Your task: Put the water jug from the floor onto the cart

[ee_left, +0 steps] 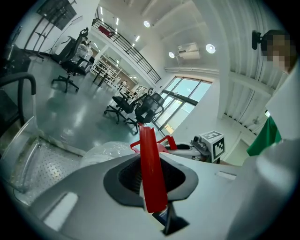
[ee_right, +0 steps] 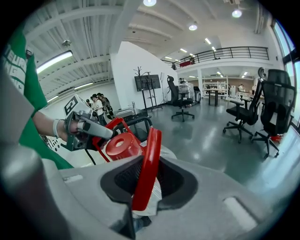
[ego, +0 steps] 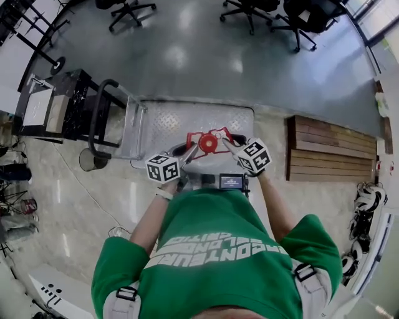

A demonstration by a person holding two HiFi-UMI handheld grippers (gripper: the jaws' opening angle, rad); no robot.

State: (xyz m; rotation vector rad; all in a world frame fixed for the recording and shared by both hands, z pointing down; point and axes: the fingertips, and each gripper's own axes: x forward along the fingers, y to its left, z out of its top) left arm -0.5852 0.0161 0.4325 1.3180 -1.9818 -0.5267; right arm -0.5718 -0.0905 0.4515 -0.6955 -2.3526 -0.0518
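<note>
The water jug has a clear body [ee_left: 104,151], a red cap [ego: 207,143] and a red carrying handle [ee_right: 149,165]. In the head view it is in front of me, over the near edge of the cart's metal platform [ego: 187,119]. My left gripper [ego: 189,153] is shut on the left side of the handle [ee_left: 151,165], and the red strap runs up between its jaws. My right gripper [ego: 229,147] is shut on the right side of the same handle. Each gripper view shows the other gripper across the cap [ee_right: 123,146]: the left gripper [ee_right: 89,129] and the right gripper [ee_left: 206,145].
The cart's black push handle [ego: 100,112] rises at the platform's left end, beside a dark rack [ego: 56,103]. A wooden pallet [ego: 330,149] lies on the floor to the right. Office chairs [ego: 274,12] stand on the grey floor beyond the cart. People stand far back [ee_right: 97,105].
</note>
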